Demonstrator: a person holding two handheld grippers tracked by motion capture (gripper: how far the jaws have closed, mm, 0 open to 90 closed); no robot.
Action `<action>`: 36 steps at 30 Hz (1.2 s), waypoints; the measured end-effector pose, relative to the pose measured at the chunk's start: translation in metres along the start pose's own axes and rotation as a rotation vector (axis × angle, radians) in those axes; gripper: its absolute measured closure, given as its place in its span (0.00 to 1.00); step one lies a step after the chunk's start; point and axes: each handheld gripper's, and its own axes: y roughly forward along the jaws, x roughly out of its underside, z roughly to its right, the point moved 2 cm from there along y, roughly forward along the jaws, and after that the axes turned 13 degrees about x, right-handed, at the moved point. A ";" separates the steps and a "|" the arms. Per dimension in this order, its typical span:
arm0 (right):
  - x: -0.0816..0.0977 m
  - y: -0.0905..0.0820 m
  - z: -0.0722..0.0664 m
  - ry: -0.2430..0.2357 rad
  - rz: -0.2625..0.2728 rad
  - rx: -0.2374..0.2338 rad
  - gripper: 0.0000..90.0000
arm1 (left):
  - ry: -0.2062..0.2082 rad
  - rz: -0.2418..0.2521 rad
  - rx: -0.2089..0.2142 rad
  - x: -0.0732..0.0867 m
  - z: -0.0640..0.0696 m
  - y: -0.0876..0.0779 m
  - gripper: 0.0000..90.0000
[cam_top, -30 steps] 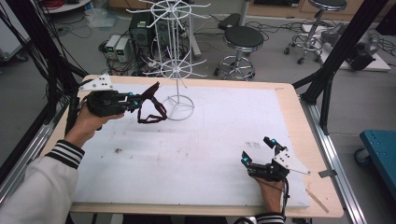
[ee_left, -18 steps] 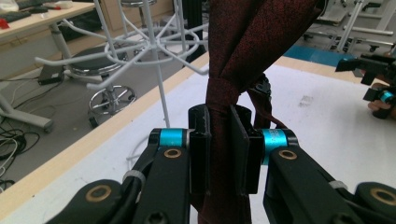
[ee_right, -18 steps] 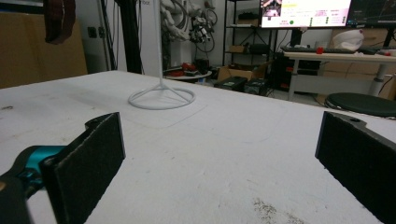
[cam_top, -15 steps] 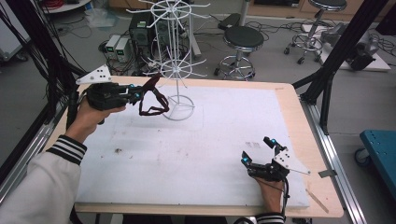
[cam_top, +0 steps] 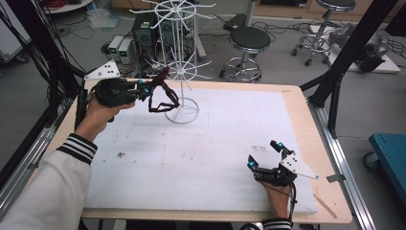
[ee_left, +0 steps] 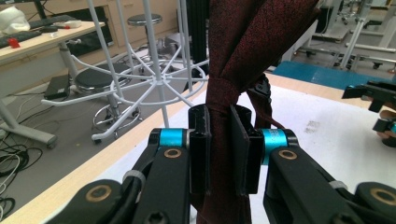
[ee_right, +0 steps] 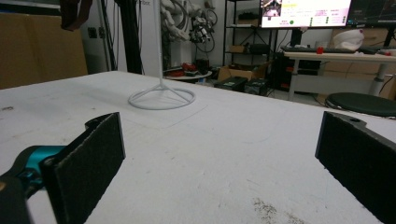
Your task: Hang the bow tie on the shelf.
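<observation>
A dark red fabric strap [cam_top: 160, 93] hangs in loops from my left gripper [cam_top: 152, 86], which is shut on it and held above the table's back left, close to the white wire rack [cam_top: 178, 57]. In the left gripper view the strap [ee_left: 243, 56] rises between the closed jaws of the left gripper [ee_left: 219, 149], with the rack's arms [ee_left: 154, 79] just behind. My right gripper [cam_top: 266, 154] rests open on the white mat near the front right. Its jaws stand wide apart in the right gripper view, the right gripper [ee_right: 219, 158] holding nothing, and the rack's ring base [ee_right: 162, 99] lies ahead.
A white mat [cam_top: 206, 148] covers the wooden table [cam_top: 306, 115]. The rack's round base [cam_top: 182, 111] stands on the mat at the back. Stools [cam_top: 249, 40], cables and black frame posts [cam_top: 340, 62] lie beyond the table's far edge.
My left gripper has lifted and moved right and back with the strap, closer to the wire rack. The right gripper has stayed put.
</observation>
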 end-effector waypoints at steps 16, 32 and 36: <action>0.000 0.000 0.000 0.006 -0.001 -0.002 0.01 | -0.075 0.037 -0.123 0.016 -0.014 0.021 0.87; 0.000 0.000 0.000 0.005 -0.002 -0.003 0.01 | -0.075 -0.005 -0.214 0.028 -0.014 0.032 0.87; 0.000 0.000 0.000 0.005 -0.002 -0.004 0.01 | -0.084 -0.007 -0.226 0.034 -0.014 0.032 0.87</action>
